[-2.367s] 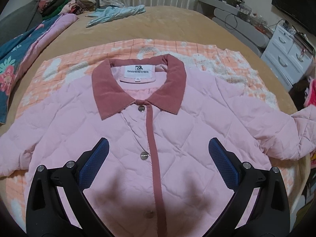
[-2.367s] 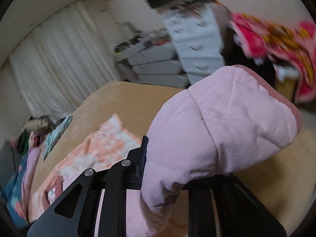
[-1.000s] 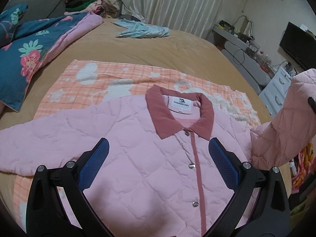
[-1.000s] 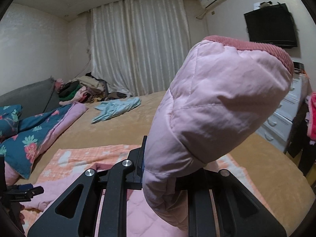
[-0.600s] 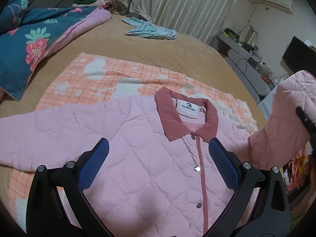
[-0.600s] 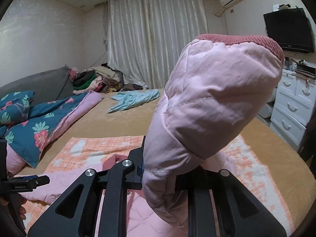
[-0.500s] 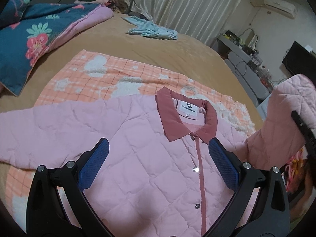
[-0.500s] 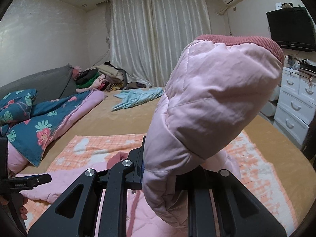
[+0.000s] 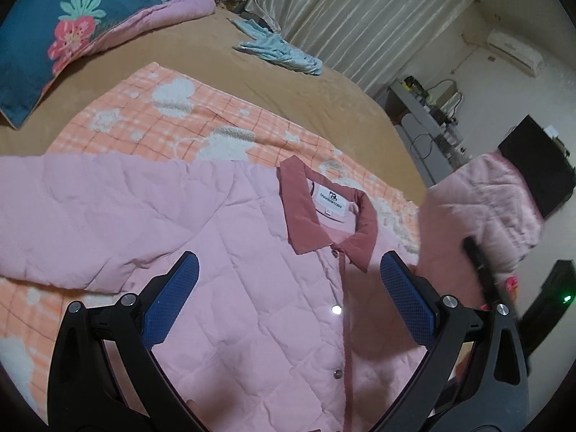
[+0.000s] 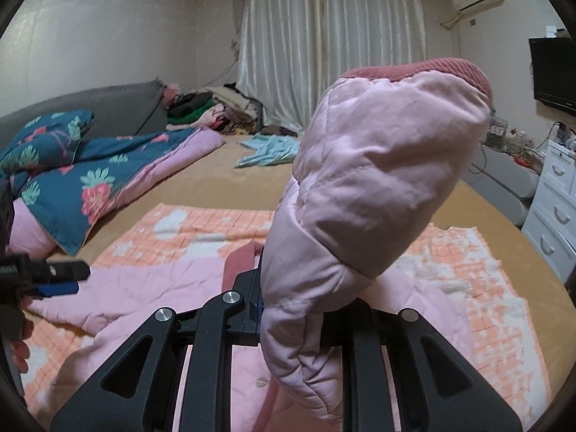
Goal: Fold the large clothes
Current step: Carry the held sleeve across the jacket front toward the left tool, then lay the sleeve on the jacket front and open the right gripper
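Observation:
A pink quilted jacket [image 9: 230, 252] with a dark rose collar [image 9: 306, 216] lies buttoned, front up, on an orange checked blanket [image 9: 151, 118] on the bed. My left gripper [image 9: 288, 298] is open and empty, just above the jacket's chest. My right gripper [image 10: 298, 309] is shut on the jacket's right sleeve [image 10: 370, 187], held up off the bed with its rose cuff on top. That lifted sleeve also shows in the left wrist view [image 9: 478, 223]. The other sleeve [image 9: 72, 216] lies flat to the left.
A blue floral quilt [image 10: 90, 180] lies at the bed's left side. A light blue garment [image 9: 277, 50] lies at the far end, with a clothes pile [image 10: 216, 108] by the curtains. White drawers [image 10: 554, 201] and a TV [image 10: 554, 72] stand to the right.
My right gripper has carried the sleeve further up and inward over the jacket. My left gripper has shifted left, so the collar sits further right in its view.

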`<action>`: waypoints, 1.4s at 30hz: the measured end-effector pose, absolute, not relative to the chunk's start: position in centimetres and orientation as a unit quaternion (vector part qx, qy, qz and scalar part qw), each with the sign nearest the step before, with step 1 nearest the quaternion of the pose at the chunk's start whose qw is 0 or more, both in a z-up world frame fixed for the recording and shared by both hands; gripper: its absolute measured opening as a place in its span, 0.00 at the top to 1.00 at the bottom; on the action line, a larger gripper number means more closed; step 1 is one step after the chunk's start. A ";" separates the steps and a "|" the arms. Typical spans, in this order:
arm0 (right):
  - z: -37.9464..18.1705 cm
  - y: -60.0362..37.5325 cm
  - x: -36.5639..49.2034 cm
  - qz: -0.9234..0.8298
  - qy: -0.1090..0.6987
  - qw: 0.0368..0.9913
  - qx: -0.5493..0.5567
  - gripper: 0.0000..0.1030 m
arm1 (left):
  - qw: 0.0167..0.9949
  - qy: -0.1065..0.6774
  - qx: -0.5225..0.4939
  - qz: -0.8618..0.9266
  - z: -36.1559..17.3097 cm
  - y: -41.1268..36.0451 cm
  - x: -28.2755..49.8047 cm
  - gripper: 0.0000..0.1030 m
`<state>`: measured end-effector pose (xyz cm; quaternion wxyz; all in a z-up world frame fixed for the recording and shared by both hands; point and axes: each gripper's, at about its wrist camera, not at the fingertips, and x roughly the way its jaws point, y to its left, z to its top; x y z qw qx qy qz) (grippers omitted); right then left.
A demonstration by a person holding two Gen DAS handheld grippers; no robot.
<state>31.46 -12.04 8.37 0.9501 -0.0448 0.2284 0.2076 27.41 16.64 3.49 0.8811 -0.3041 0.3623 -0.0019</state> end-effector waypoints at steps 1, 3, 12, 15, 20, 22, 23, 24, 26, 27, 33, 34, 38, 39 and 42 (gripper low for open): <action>7.9 -11.6 31.4 0.210 0.232 0.949 -0.048 0.84 | 0.881 0.360 -0.308 -0.004 3.5 16.8 27.3 0.08; 7.0 -10.5 31.5 0.215 0.238 0.946 -0.053 0.84 | 0.880 0.356 -0.314 -0.008 3.4 16.9 27.1 0.08; 2.3 -7.1 31.5 0.236 0.282 0.926 -0.081 0.83 | 0.872 0.349 -0.342 -0.026 2.4 17.6 26.5 0.08; 0.6 -6.2 31.4 0.244 0.306 0.917 -0.081 0.80 | 0.868 0.349 -0.353 -0.032 2.0 17.7 26.4 0.08; -2.5 -4.8 31.2 0.261 0.350 0.896 -0.077 0.75 | 0.849 0.359 -0.385 -0.049 0.7 17.8 26.2 0.08; -3.3 -4.2 30.7 0.267 0.357 0.891 -0.084 0.72 | 0.845 0.362 -0.390 -0.048 0.3 17.8 26.2 0.08; -3.7 -3.7 30.4 0.269 0.362 0.888 -0.091 0.70 | 0.843 0.363 -0.395 -0.049 0.1 17.7 26.1 0.08; -3.9 -3.3 30.2 0.268 0.363 0.887 -0.097 0.67 | 0.838 0.366 -0.402 -0.051 -0.2 17.6 26.1 0.08; -4.2 -2.8 29.9 0.274 0.369 0.882 -0.103 0.55 | 0.831 0.371 -0.411 -0.053 -0.7 17.4 26.1 0.08; -4.3 -2.4 29.6 0.279 0.373 0.879 -0.106 0.43 | 0.828 0.374 -0.415 -0.054 -0.9 17.3 26.1 0.08; -3.7 -3.0 27.4 0.318 0.377 0.862 -0.115 0.25 | 0.815 0.406 -0.409 -0.056 -2.5 15.8 26.7 0.08; -3.4 -3.8 27.0 0.328 0.377 0.860 -0.105 0.21 | 0.812 0.414 -0.407 -0.054 -2.9 15.6 26.8 0.08; -1.7 -8.2 26.0 0.329 0.370 0.866 -0.064 0.17 | 0.802 0.442 -0.400 -0.040 -5.3 14.6 27.2 0.08; -1.5 -9.3 25.9 0.320 0.370 0.870 -0.061 0.17 | 0.798 0.449 -0.400 -0.035 -6.0 14.3 27.4 0.08; -0.8 -12.9 25.9 0.292 0.367 0.882 -0.057 0.17 | 0.796 0.465 -0.387 -0.012 -7.5 13.5 27.5 0.10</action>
